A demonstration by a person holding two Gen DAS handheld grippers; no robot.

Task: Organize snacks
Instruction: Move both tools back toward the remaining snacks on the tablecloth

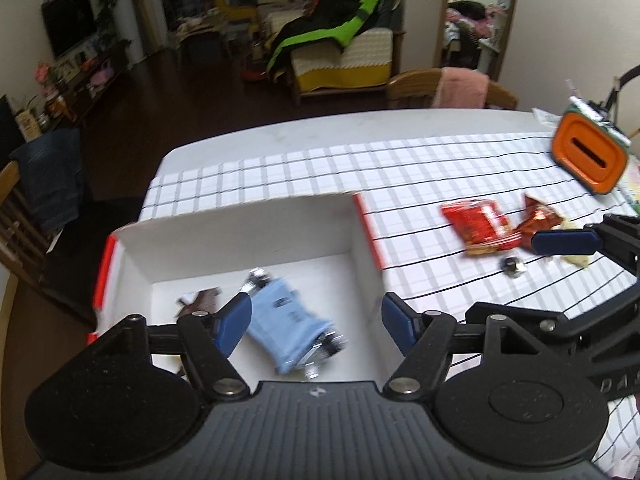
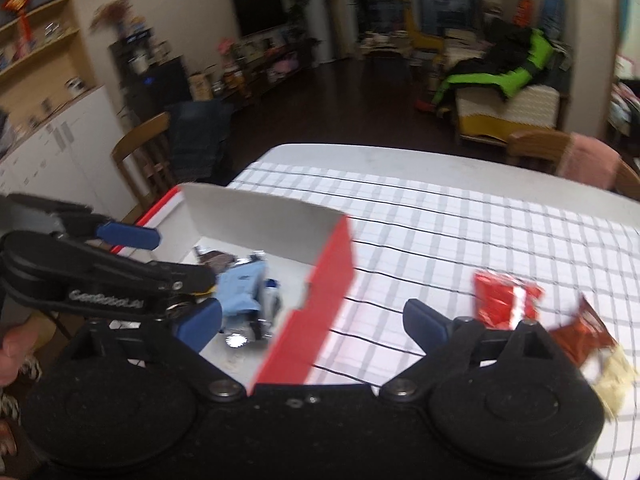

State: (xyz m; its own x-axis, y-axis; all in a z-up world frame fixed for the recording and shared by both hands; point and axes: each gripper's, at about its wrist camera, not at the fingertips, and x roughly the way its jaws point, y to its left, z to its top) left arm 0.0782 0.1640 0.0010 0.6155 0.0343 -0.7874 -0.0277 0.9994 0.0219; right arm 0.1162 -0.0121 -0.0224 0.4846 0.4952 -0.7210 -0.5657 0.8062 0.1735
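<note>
A red-and-white cardboard box [image 1: 240, 228] [image 2: 328, 264] stands open on the checked tablecloth. A light blue snack packet [image 1: 286, 320] [image 2: 240, 292] and a dark brown packet [image 1: 200, 300] [image 2: 218, 258] lie inside it. My left gripper [image 1: 316, 324] [image 2: 168, 264] is open and empty above the box, over the blue packet. My right gripper [image 2: 312, 324] is open and empty over the box's red right wall; one of its fingers [image 1: 568, 240] shows in the left wrist view. A red snack packet [image 1: 478, 226] [image 2: 504, 298], a dark red wrapper [image 1: 538, 216] [image 2: 580, 334] and a pale yellow packet [image 2: 614, 380] lie on the cloth to the right.
An orange and green box [image 1: 588, 156] stands at the far right of the table. A small silver piece [image 1: 512, 266] lies on the cloth. Wooden chairs [image 1: 416, 86] [image 2: 140, 152] stand at the far side and left. The table edge [image 1: 280, 128] runs along the back.
</note>
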